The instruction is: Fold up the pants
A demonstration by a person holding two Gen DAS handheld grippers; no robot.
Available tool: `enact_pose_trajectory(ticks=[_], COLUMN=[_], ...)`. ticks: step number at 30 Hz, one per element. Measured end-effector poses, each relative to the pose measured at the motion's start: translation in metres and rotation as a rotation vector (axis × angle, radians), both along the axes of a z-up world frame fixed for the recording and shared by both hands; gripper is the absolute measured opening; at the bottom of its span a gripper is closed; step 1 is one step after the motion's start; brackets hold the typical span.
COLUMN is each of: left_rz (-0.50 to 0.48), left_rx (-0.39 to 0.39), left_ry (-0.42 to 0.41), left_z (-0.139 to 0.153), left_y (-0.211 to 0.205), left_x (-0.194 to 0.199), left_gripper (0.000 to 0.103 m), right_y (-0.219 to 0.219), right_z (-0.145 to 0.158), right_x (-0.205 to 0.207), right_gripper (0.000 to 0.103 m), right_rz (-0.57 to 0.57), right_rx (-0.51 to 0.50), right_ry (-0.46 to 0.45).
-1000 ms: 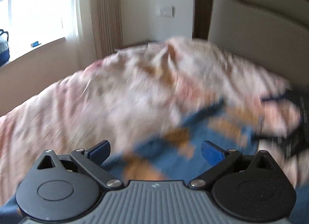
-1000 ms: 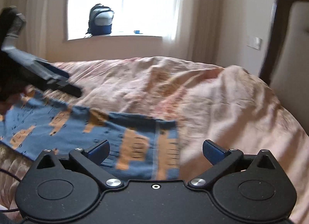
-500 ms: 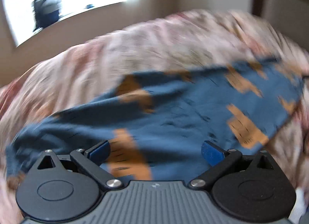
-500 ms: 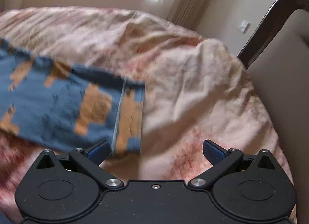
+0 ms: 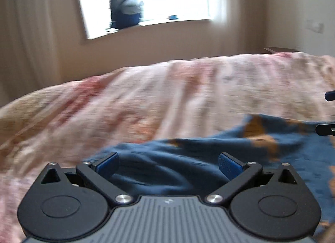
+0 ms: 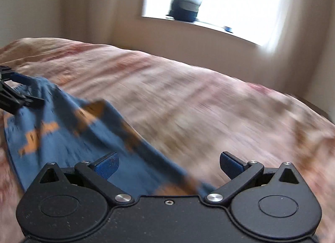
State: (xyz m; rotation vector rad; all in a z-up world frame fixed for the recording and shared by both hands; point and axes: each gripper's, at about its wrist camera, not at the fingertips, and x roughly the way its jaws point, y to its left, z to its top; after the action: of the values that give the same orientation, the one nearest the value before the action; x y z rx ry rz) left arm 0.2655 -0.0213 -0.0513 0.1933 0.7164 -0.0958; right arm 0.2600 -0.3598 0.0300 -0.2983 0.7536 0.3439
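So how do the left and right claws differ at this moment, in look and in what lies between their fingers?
The left claw has a ribbed grey body; the right claw has a plain black one. Bunched blue pants fill the left claw's gap, whereas the right claw's gap holds pants on one side and pink bedspread on the other. Both are open, with blue pads.

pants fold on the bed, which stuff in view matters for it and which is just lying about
Part of the job:
- blue pants with orange blocky print
- left gripper, open
- right gripper, open
- pink floral bedspread, the folding surface

Just lying about:
- dark blue and grey backpack on the windowsill
- small blue object on the windowsill
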Motion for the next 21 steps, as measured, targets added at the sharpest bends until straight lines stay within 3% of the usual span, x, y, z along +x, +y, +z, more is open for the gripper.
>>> enact_pose_trajectory(ticks=[4, 6, 7, 8, 10, 11, 13, 17, 21], left_rz=[0.061, 0.094, 0.110, 0.122, 0.140, 0.145, 0.155, 0.211, 0.251], left_rx=[-0.041, -0.090, -0.118, -0.142, -0.172, -0.182, -0.168, -0.060, -0.148], left_ry=[-0.040, -0.052, -0.053, -0.042, 0.007, 0.031, 0.081, 0.114, 0.141], left_z=[0.010, 0.015, 0.014, 0.011, 0.002, -0.002, -0.012, -0.028, -0.023], left_y=[0.031, 0.047, 0.054, 0.060, 0.067, 0.069, 0.070, 0.070, 0.084], left_x=[0.010, 0.017, 0.021, 0.024, 0.029, 0.031, 0.036, 0.044, 0.046], left_gripper=[0.103, 0.103, 0.103, 0.103, 0.103, 0.103, 0.103, 0.103, 0.103], right_y=[0.044, 0.061, 0.069, 0.076, 0.083, 0.084, 0.084, 0.086, 0.085], right_z=[-0.015, -0.021, -0.026, -0.031, -0.040, -0.042, -0.042, -0.040, -0.044], right_x=[0.048, 0.063, 0.071, 0.076, 0.083, 0.084, 0.084, 0.085, 0.094], right_gripper=[0.101, 0.089, 0.073, 0.042, 0.015, 0.017, 0.009, 0.005, 0.000], right_rz=[0.137, 0.182, 0.199, 0.212, 0.254, 0.267, 0.279, 0.249, 0.149], right_rx=[0.066, 0.094, 0.099, 0.089, 0.080, 0.089, 0.099, 0.059, -0.023], right_ry=[0.031, 0.062, 0.082, 0.100, 0.150, 0.159, 0.156, 0.120, 0.088])
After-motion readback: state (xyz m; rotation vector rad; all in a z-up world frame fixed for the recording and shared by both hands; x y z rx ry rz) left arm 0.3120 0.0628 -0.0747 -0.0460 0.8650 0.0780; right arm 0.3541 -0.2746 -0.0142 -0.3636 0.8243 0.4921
